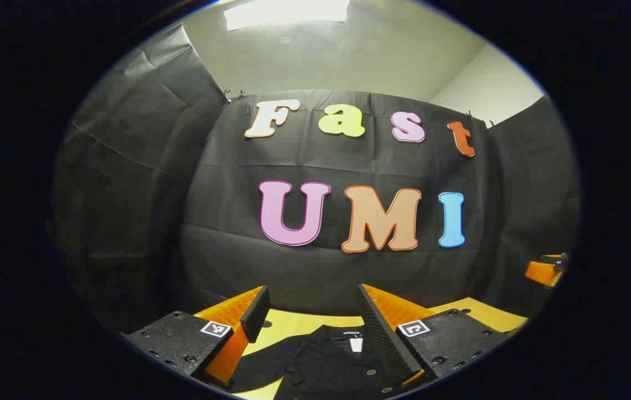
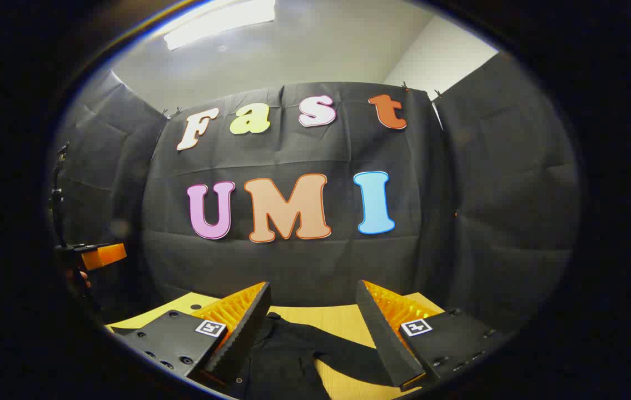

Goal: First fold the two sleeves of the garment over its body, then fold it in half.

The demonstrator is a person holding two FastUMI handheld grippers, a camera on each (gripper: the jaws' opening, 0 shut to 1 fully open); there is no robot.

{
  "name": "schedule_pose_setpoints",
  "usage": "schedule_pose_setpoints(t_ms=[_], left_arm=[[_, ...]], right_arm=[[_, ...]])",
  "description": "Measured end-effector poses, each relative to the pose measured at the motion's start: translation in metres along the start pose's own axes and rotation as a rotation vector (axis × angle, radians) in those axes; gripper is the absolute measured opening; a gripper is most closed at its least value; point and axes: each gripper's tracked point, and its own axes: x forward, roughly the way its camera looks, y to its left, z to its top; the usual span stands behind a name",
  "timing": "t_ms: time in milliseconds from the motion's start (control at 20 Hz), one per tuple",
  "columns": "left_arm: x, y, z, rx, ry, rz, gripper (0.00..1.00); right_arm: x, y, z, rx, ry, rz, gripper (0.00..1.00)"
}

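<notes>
A black garment (image 1: 321,361) lies spread on a yellow table (image 1: 293,322), its collar and a small white tag toward the far side. My left gripper (image 1: 312,297) hovers above it, open, with nothing between the fingers. In the right gripper view the same garment (image 2: 287,355) lies below, one sleeve (image 2: 348,350) stretching to the right across the table (image 2: 326,316). My right gripper (image 2: 312,294) is open and empty above that sleeve. The right gripper shows far off at the right edge of the left gripper view (image 1: 546,271), and the left gripper at the left edge of the right gripper view (image 2: 95,255).
Black cloth walls close the booth on the far side and both flanks, close behind the table's back edge. A ceiling lamp (image 1: 287,11) shines overhead. A thin black stand (image 2: 59,189) rises at the far left of the right gripper view.
</notes>
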Motion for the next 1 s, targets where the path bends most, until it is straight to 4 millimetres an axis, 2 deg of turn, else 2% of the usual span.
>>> schedule_pose_setpoints(t_ms=[200, 350, 500, 550, 650, 850, 1000], left_arm=[[-0.007, 0.012, -0.002, -0.012, 0.011, 0.051, 0.92], [-0.011, 0.018, -0.001, -0.005, 0.015, 0.075, 0.92], [-0.012, 0.017, 0.000, 0.026, 0.023, 0.068, 0.92], [-0.011, 0.021, 0.004, 0.039, 0.011, 0.077, 0.92], [-0.012, 0.028, 0.012, 0.047, -0.008, 0.093, 0.92], [-0.012, 0.035, 0.009, 0.066, 0.004, 0.104, 0.92], [-0.016, 0.036, 0.007, 0.047, 0.005, 0.103, 0.92]], right_arm=[[-0.011, -0.024, -0.004, 0.030, 0.018, -0.037, 0.98], [-0.009, -0.040, -0.002, 0.018, 0.000, -0.083, 0.99], [-0.010, -0.041, 0.000, 0.005, -0.002, -0.098, 0.97], [-0.011, -0.040, 0.001, 0.007, -0.009, -0.099, 0.95], [-0.010, -0.036, 0.001, 0.006, -0.011, -0.092, 0.97], [-0.011, -0.034, 0.000, -0.001, -0.012, -0.092, 0.95], [-0.016, -0.035, -0.002, -0.005, -0.007, -0.099, 0.97]])
